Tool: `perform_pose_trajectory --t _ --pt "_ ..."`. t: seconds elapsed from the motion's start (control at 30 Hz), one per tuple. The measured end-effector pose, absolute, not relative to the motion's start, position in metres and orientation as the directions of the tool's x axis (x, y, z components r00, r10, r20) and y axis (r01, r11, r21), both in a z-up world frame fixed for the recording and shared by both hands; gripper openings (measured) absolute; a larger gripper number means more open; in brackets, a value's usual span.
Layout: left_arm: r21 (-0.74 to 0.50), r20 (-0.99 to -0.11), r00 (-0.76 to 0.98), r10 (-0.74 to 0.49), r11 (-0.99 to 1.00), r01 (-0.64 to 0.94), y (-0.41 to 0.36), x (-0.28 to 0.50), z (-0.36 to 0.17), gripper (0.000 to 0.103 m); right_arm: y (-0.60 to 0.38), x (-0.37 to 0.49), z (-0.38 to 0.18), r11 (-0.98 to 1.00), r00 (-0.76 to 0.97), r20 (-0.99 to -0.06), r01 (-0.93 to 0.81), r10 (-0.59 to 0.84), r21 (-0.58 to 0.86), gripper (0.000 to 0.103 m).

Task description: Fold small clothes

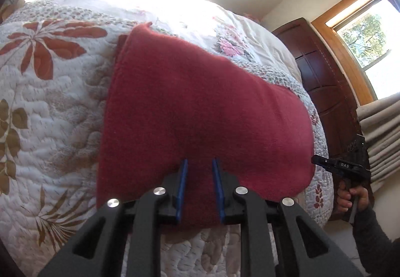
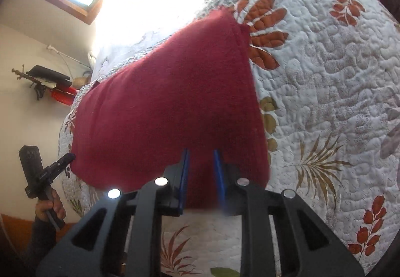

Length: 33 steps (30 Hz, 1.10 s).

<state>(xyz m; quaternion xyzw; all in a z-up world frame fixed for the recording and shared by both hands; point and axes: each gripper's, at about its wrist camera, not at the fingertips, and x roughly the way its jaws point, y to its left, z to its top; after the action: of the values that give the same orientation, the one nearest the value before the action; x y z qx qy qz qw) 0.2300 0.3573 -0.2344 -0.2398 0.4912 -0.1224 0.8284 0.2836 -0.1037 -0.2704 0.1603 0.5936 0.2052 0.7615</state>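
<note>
A dark red fleece cloth (image 1: 200, 107) lies flat and folded on the quilted bed, a lower layer peeking out at its far left edge. My left gripper (image 1: 200, 164) hovers open over the cloth's near edge, its blue pads (image 1: 183, 177) apart, with cloth showing in the gap. In the right wrist view the same cloth (image 2: 170, 107) fills the middle. My right gripper (image 2: 201, 154) is open above its near edge. Each view also shows the other gripper beside the cloth's near corner: the right gripper (image 1: 318, 160) and the left gripper (image 2: 70, 157), each held by a hand.
The bed has a white quilt with a red and tan leaf print (image 1: 50, 92), (image 2: 325, 82). A dark wooden headboard (image 1: 322, 82) and a window (image 1: 367, 34) are at the right. A wall shelf with small items (image 2: 50, 82) hangs to the left of the bed.
</note>
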Motion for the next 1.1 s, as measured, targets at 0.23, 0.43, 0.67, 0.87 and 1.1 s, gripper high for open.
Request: perform_pose_trajectory --t 0.23,0.43,0.67,0.87,1.1 --pt "-0.501 -0.783 0.42 -0.459 0.865 0.011 0.306 0.228 -0.26 0.03 -0.008 0.254 -0.276 0.82 0.119 -0.834 -0.304 0.539 0.486 0.021" --pt "-0.642 -0.723 0.364 -0.587 0.765 -0.04 0.332 0.227 -0.255 0.055 0.023 0.241 -0.258 0.878 0.17 -0.913 -0.385 0.37 0.284 0.029" --pt "-0.711 -0.693 0.436 -0.574 0.644 -0.282 0.465 0.252 -0.236 0.089 0.162 0.142 -0.203 0.542 0.471 -0.869 -0.776 0.155 -0.324 0.068" --pt "-0.813 -0.57 0.402 -0.717 0.42 -0.404 0.518 0.278 -0.283 0.089 0.271 0.097 -0.262 0.2 0.629 -0.769 -0.773 0.113 -0.602 0.068" --pt "-0.856 -0.48 0.4 -0.781 0.316 -0.41 0.536 0.281 -0.313 0.089 0.329 0.108 -0.312 0.044 0.688 -0.724 -0.726 0.049 -0.686 0.068"
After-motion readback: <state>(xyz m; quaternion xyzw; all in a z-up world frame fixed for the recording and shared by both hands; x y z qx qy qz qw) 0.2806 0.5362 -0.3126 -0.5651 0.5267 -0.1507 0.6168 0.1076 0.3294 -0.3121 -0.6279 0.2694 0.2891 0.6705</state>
